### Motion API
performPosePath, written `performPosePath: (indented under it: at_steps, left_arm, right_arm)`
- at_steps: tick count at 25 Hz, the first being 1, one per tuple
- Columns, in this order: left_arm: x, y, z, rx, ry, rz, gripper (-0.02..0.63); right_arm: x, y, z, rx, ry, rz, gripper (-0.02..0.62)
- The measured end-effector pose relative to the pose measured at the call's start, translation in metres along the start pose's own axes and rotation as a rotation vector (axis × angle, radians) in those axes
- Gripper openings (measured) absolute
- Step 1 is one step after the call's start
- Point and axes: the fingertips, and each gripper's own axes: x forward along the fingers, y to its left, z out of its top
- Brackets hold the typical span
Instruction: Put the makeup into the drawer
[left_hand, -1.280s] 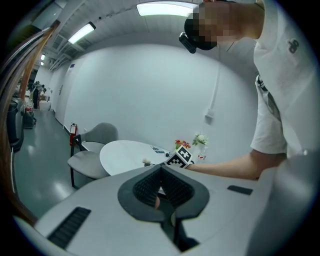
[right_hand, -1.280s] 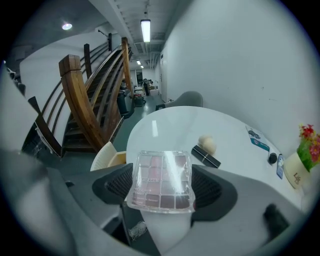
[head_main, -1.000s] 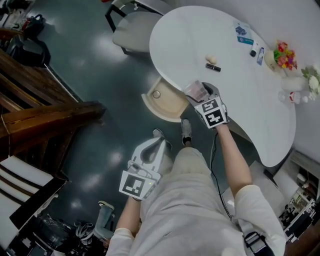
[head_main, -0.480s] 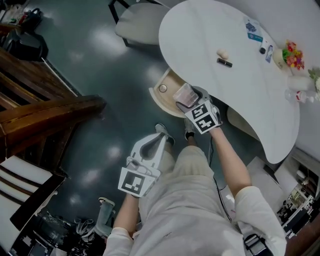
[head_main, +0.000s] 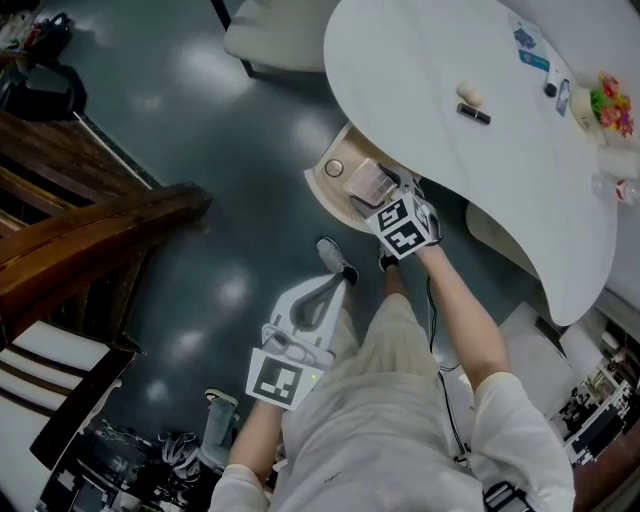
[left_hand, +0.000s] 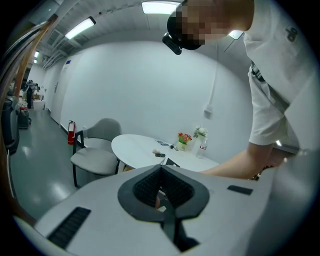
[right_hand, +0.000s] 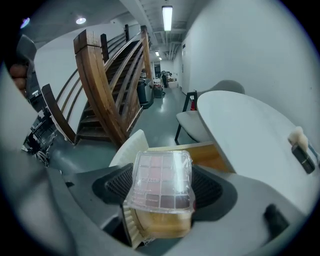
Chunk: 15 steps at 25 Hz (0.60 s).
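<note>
1. Down by our legs, we find the left gripper (head_main: 328, 288) hanging low over the dark floor (head_main: 200, 150). Its own view shows the jaws pressed together with nothing between them.
2. Just ahead, on our other side, the right gripper (head_main: 378, 196) is clamped on the makeup palette (head_main: 367, 182). This is a clear-lidded case of pink and brown squares, gripped at its near end with the far end jutting forward.
3. We see the palette held over the open drawer (head_main: 328, 192), a cream, round-fronted one with a knob, pulled out from under the table edge. Whether the case touches it we cannot tell.
4. Beyond, the white table (head_main: 430, 60) carries a pale sponge (head_main: 470, 95) with a black tube (head_main: 474, 114) just beside it, both well apart from the drawer.
5. Farther off we make out flowers (head_main: 612, 104) at the table's far edge, a grey chair (head_main: 265, 35), and a wooden staircase (head_main: 90, 225) off to our left.
</note>
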Motion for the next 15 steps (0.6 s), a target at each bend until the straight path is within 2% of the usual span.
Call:
performPosePath:
  at_steps: [15]
  left_arm:
    - [0.028, 0.025, -0.046, -0.003, 0.082, -0.029, 0.009]
  right_arm:
    - [0.094, -0.034, -0.031, -0.063, 0.078, -0.07, 0.374]
